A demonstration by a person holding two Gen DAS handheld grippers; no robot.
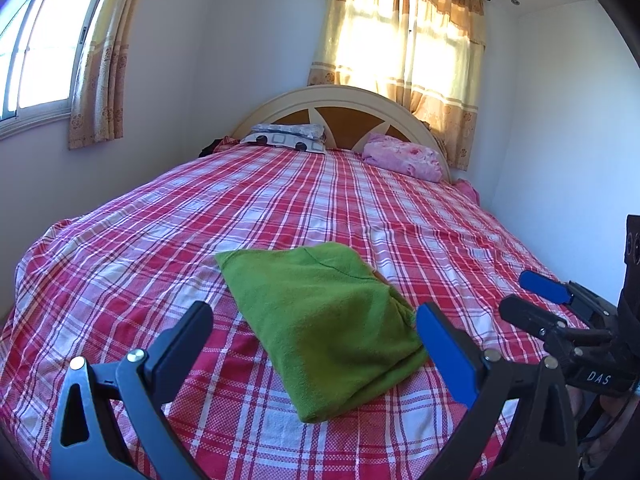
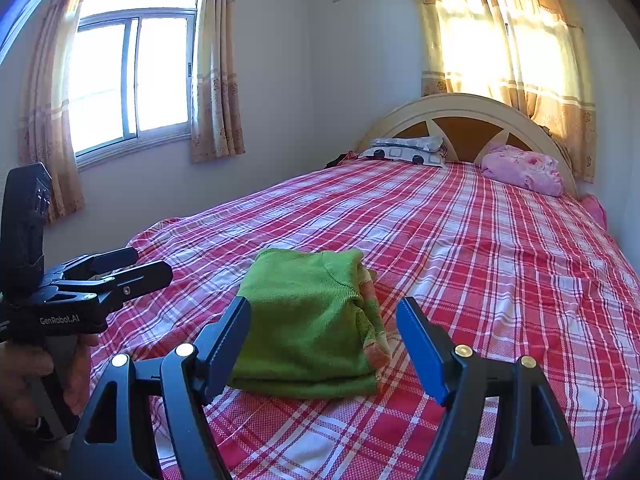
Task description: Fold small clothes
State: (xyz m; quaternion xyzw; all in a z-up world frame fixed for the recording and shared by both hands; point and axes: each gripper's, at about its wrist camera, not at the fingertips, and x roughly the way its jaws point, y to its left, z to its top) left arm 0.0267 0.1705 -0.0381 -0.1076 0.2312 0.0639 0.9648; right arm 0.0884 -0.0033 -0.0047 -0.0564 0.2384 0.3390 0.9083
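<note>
Item: one small green garment (image 1: 328,328), knitted, folded into a compact stack of several layers. Judged light, soft and limp; likely to sag and come unfolded if lifted by one edge. Best taken at the thick folded edge nearest the tongs, or pinched through all layers at two corners. Surface looked matte and fuzzy; a ribbed seam showed on top, and pale orange-pink trim peeked from the layers at its right side.

Location: on the red plaid bedsheet (image 1: 120,264), toward the foot of the bed, well apart from the pillows (image 2: 404,150) at the headboard.

Left gripper (image 1: 314,336): jaws apart, empty, short of the garment. Right gripper (image 2: 324,334): jaws apart, empty, likewise.
</note>
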